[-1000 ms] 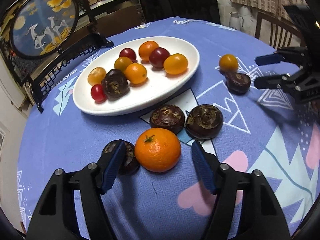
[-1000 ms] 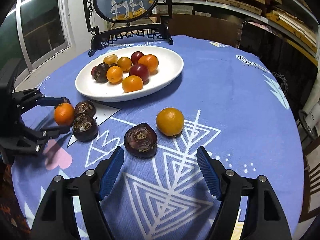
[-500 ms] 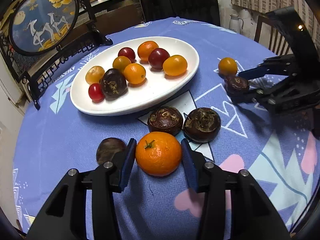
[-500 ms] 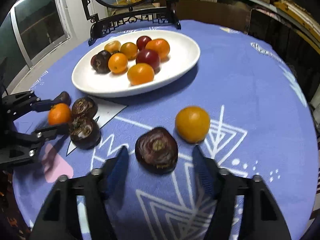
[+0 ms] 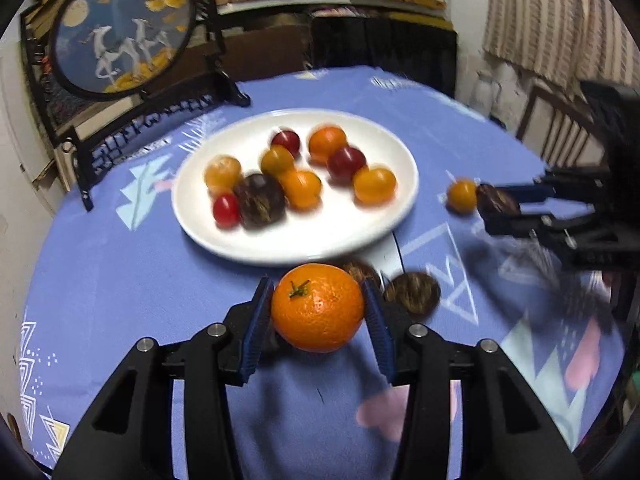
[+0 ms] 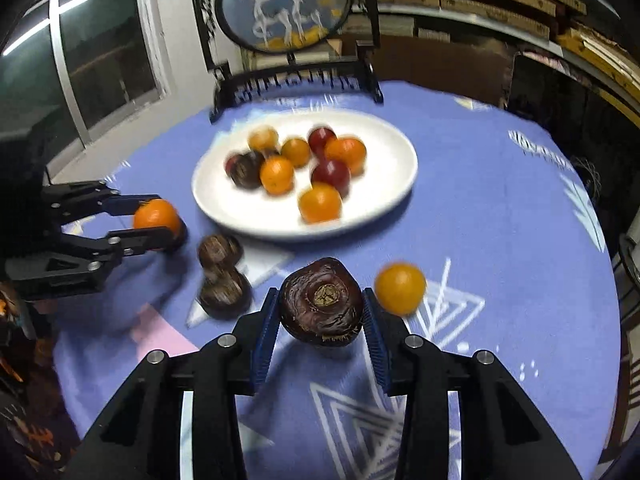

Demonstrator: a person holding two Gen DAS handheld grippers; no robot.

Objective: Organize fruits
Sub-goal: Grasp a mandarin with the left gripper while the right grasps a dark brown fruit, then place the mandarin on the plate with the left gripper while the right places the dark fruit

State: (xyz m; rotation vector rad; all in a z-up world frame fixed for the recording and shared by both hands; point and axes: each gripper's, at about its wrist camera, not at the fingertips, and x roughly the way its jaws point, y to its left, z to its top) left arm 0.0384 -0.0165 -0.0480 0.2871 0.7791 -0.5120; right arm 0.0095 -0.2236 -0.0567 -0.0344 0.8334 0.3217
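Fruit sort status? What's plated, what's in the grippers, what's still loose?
Done: nine fruits on the white plate. In hand: left gripper grips the orange; right gripper grips a dark water chestnut. Left: two chestnuts and a yellow tomato on the tablecloth.

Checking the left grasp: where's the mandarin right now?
In the left wrist view, the mandarin sits clamped between the left tongs, just in front of the white plate, with two dark water chestnuts to its right.

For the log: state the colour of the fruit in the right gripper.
Dark purplish-brown water chestnut, held in the right gripper; clearest in the right wrist view.
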